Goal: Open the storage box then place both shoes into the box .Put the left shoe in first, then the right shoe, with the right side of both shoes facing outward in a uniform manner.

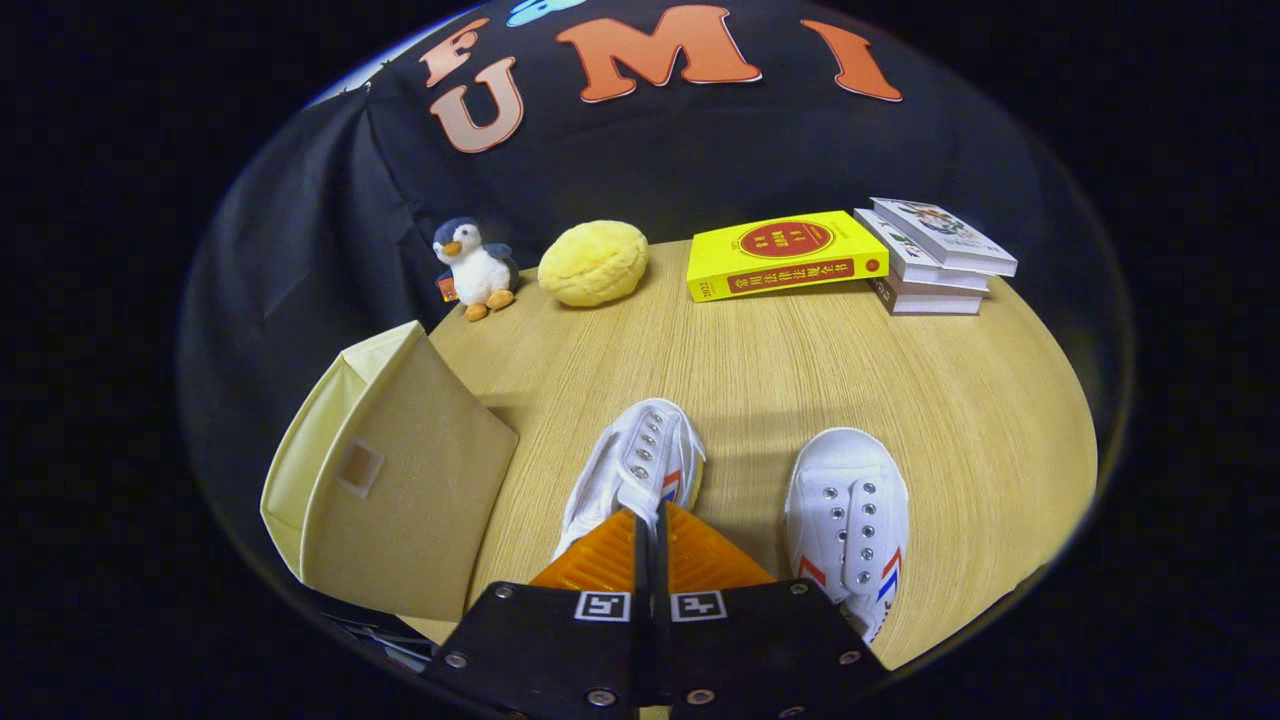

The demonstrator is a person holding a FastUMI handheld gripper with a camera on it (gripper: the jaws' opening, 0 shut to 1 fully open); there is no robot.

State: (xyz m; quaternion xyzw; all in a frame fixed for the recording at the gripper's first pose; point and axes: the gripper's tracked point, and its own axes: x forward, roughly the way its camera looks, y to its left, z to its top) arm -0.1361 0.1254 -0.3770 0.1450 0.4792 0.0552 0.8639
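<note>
Two white canvas shoes with red and blue stripes lie on the wooden table (780,370). The nearer shoe (640,455) sits right at my fingertips, toe pointing away and tilted a little. My gripper (648,518) is shut, its orange fingers (600,555) pressed together on the rear rim of that shoe. The other shoe (848,515) rests flat to the right of the fingers, toe pointing away. The pale yellow fabric storage box (400,480) stands to the left of the fingers, its beige face with a small tab turned toward me; it looks closed.
Along the back of the table stand a plush penguin (474,268), a yellow round cushion (593,262), a yellow book (785,254) and a short stack of books (935,257). Bare wood lies between the shoes and these items.
</note>
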